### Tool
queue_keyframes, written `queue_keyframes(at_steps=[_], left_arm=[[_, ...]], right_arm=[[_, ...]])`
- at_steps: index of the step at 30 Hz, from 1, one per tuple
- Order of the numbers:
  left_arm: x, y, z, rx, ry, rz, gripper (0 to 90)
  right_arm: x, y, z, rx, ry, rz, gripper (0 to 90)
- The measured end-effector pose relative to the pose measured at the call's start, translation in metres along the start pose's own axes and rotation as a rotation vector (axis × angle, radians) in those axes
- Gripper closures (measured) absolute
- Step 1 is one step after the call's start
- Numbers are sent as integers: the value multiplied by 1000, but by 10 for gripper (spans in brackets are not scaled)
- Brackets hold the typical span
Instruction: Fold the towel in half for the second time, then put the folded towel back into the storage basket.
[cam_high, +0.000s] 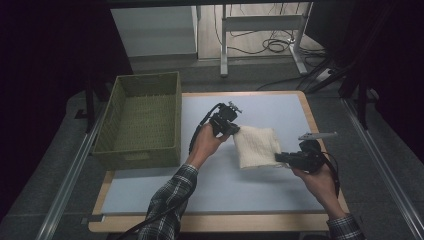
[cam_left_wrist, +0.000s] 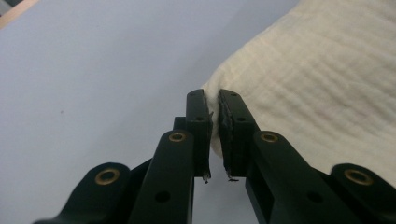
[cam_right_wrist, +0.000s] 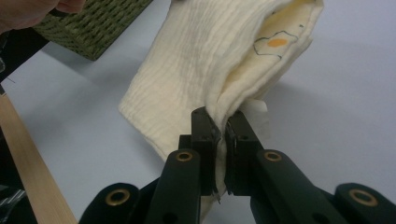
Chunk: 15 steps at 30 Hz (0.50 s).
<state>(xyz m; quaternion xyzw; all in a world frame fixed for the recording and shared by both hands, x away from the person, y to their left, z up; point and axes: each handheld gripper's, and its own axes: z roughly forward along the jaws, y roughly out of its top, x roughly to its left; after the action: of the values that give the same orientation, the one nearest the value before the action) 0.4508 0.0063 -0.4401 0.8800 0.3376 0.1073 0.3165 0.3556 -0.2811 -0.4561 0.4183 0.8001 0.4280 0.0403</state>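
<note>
High view: a cream cloth is held stretched between the two grippers above the pale blue table mat, right of the green woven basket. Its upper left corner is pinched by the left gripper, its lower right edge clamped by the right gripper.

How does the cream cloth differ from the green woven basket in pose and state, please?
The cream cloth is soft, folded and held between the left tool and right tool; the green woven basket is stiff, open-topped and untouched. The cloth is pale, the basket olive. Both are textured.
</note>
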Motion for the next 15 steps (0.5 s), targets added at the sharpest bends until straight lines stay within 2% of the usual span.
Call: queue_keyframes(at_steps=[15], left_arm=[[20,-10,-37,34,37,-11,859]], right_arm=[[24,28,14,5,43,-46,839]])
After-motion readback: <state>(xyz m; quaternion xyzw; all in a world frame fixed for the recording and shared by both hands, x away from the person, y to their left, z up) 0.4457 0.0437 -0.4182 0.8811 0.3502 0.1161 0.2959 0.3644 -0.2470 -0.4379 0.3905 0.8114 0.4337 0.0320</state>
